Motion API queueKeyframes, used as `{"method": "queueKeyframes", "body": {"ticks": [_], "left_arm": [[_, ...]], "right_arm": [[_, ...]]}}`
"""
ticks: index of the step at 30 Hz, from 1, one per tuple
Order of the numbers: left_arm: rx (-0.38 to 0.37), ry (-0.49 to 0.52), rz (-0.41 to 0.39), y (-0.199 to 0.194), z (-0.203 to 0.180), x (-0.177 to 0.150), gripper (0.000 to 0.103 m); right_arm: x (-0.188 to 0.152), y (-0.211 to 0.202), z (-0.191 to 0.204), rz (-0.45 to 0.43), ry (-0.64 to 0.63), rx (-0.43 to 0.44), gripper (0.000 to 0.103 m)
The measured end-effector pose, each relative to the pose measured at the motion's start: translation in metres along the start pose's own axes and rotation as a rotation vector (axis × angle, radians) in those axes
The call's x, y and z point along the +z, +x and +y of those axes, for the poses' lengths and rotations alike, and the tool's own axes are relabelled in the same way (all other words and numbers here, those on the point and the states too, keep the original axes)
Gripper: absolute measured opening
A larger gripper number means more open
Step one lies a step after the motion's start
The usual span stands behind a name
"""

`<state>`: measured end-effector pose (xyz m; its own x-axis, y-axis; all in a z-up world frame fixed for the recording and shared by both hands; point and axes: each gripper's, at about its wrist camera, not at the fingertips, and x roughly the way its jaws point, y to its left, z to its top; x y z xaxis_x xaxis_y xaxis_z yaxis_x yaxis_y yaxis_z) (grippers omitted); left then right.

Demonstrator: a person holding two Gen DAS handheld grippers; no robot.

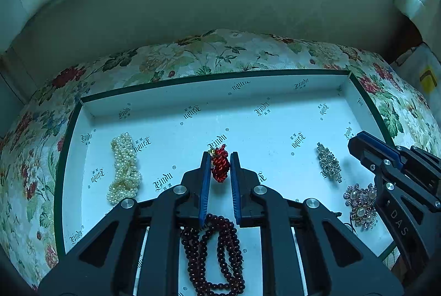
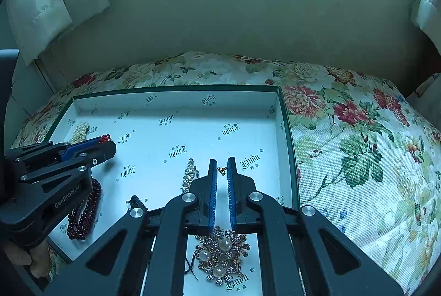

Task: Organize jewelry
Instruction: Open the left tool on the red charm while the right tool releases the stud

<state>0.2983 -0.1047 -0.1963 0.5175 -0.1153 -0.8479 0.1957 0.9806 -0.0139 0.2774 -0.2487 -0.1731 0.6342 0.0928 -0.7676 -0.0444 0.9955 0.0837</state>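
A: How far along?
B: Pearls (image 1: 124, 168), crystal strand (image 1: 328, 163), brooch (image 1: 361, 206) and beads (image 1: 217, 252) lie in the tray (image 1: 275, 81).
A: Claws?
B: Left gripper (image 1: 219, 166) slightly open around the red cord (image 1: 220, 164), grip unclear; right gripper (image 2: 222, 172) narrowly parted, empty.

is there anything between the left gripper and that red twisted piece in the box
Nothing visible. The left gripper already has its fingers on either side of the red twisted piece, with small gaps showing. The dark bead necklace lies nearer the camera beneath the gripper; the pearl strand lies off to the left.
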Motion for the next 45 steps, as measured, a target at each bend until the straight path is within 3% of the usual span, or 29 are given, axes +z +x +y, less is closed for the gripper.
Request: {"method": "queueKeyframes", "body": {"ticks": [11,15,22,29,31,33,45], "left_arm": [[0.005,-0.003,-0.004,0.001,0.002,0.0,0.03],[0.011,-0.006,-0.009,-0.001,0.003,0.0,0.042],[0.017,-0.005,-0.013,-0.002,0.005,0.0,0.044],[0.02,-0.007,-0.021,-0.006,0.008,-0.001,0.058],[0.023,-0.008,-0.025,-0.007,0.009,-0.002,0.061],[0.027,-0.011,-0.03,-0.009,0.01,-0.002,0.066],[0.02,-0.019,-0.045,-0.025,0.012,-0.01,0.071]], "right_arm": [[0.0,0.003,-0.002,0.007,0.005,-0.004,0.008],[-0.001,0.004,-0.003,0.009,0.008,0.0,0.009],[-0.003,0.005,-0.004,0.013,0.015,0.003,0.009],[-0.005,0.005,-0.006,0.016,0.026,0.009,0.01],[-0.005,0.004,-0.007,0.011,0.031,0.01,0.015],[-0.005,-0.001,-0.007,-0.012,0.038,0.006,0.055],[-0.008,-0.026,-0.005,-0.068,0.032,0.006,0.058]]}}
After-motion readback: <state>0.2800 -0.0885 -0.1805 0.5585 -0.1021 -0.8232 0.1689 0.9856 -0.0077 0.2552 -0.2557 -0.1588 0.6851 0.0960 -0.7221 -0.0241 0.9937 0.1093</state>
